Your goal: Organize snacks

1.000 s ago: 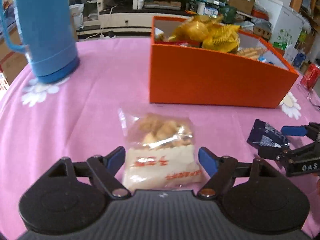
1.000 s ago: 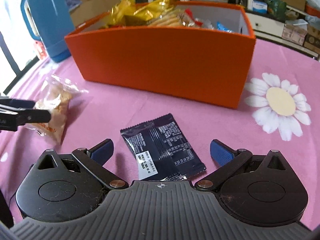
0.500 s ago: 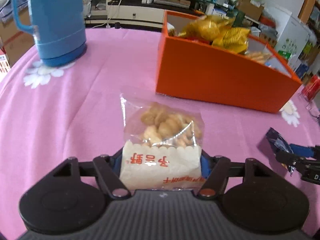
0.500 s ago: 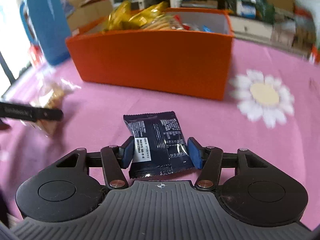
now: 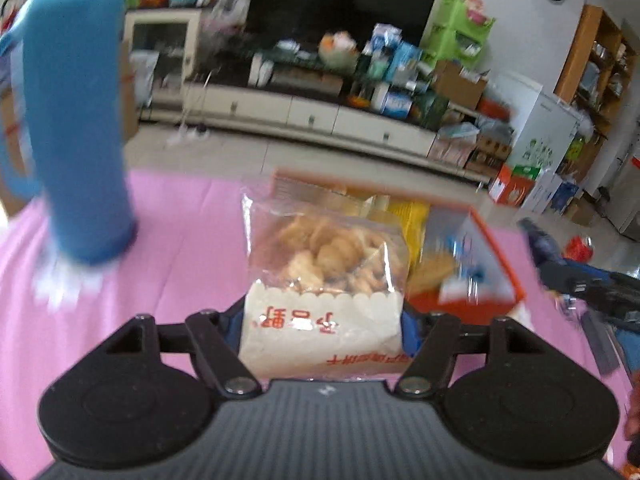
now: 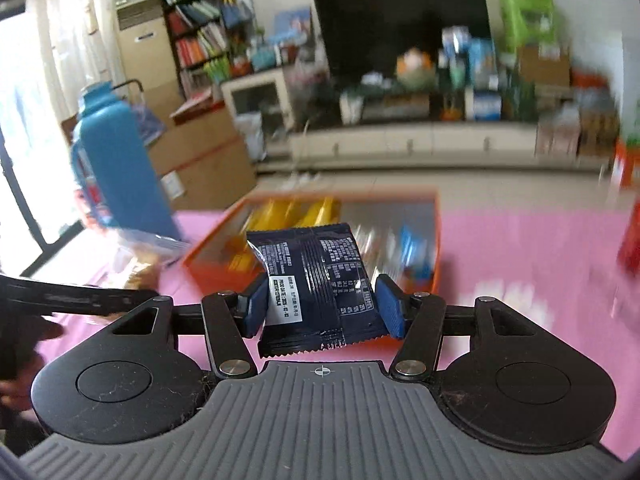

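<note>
My left gripper (image 5: 322, 328) is shut on a clear and white bag of fried snacks (image 5: 324, 280), held up off the pink tablecloth (image 5: 180, 240). Behind it stands the orange box (image 5: 496, 256) with yellow packets and other snacks inside. My right gripper (image 6: 320, 304) is shut on a dark blue snack packet (image 6: 316, 280), lifted above the cloth in front of the orange box (image 6: 438, 240). Each gripper shows at the edge of the other's view: the right gripper (image 5: 592, 292) with its dark packet, the left gripper (image 6: 80, 300) with its bag.
A tall blue thermos (image 5: 76, 128) stands on the table left of the box, also the blue thermos (image 6: 116, 176) in the right wrist view. A red can (image 6: 630, 240) is at the right edge. Beyond the table are a TV cabinet and cluttered shelves.
Both grippers closed on their packets, which lay on the cloth, and lifted them. Both views now look over the box's top into the room.
</note>
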